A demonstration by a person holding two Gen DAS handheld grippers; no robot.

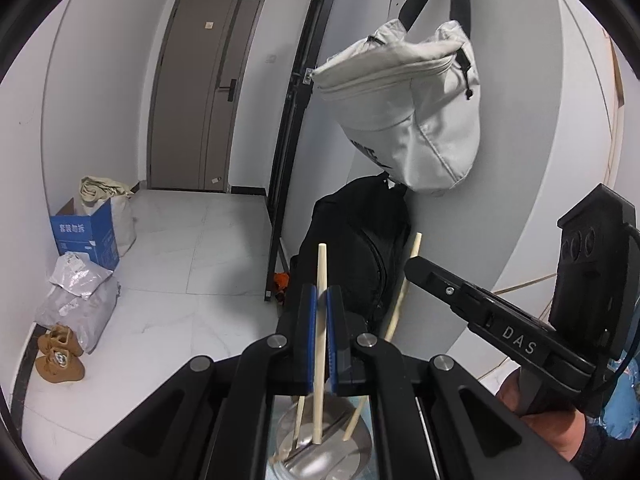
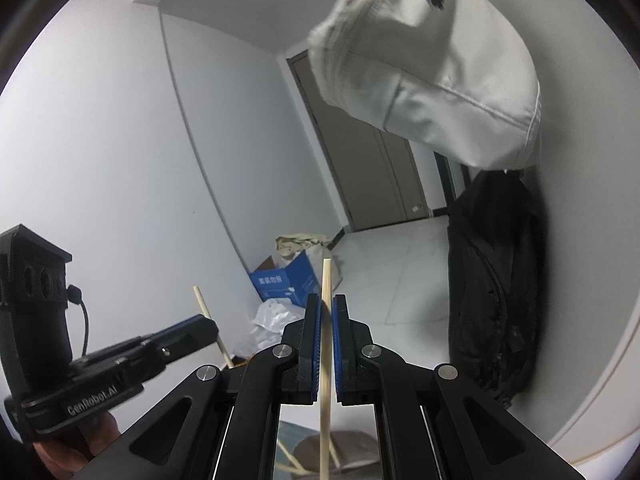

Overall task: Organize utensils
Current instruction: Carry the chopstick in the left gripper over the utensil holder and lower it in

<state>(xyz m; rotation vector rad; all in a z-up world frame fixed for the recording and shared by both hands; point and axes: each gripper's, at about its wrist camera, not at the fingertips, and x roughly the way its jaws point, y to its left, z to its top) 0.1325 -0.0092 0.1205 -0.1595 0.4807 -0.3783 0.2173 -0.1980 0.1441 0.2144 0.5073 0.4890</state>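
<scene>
nearby, grey bag (image 1: 408, 100) overhangs black backpack (image 1: 356, 248).

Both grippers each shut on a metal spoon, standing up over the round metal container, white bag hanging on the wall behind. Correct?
Not spoons. Left gripper and right gripper are each shut on a wooden chopstick, as both wrist views show. The metal container below and the white bag stand as stated.

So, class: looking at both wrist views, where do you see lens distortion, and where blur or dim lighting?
Left wrist view: fisheye bends the door frame and wall edges; the chopstick between the left gripper pads stays sharp; the metal bowl below looks soft. Right wrist view: walls curve strongly, the grey bag looks soft and oversized, lighting dim and bluish, black vignette in corners.
</scene>
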